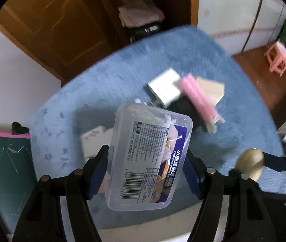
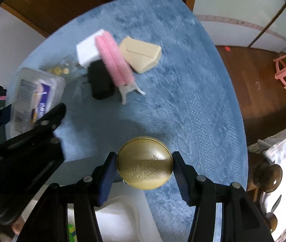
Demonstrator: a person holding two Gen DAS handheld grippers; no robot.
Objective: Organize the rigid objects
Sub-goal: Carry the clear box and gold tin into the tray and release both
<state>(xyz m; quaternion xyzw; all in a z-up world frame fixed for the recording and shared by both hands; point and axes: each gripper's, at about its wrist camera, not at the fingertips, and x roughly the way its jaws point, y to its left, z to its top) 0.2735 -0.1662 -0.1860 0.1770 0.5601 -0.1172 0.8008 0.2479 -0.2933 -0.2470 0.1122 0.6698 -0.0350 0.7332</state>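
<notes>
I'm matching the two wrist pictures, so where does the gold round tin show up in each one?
Left wrist view: the gold round tin sits at the lower right edge, held by the right tool.
Right wrist view: the tin is bottom centre, clamped between the right tool's fingers.
Shared landmark: the pink hair roller on the blue cloth.

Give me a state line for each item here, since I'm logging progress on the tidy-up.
Left claw: shut on the clear plastic box.
Clear plastic box: lid closed, held above the table.
Right claw: shut on the gold tin.
Gold tin: lid on, held.
Pink hair clip: lying on the black box.
</notes>
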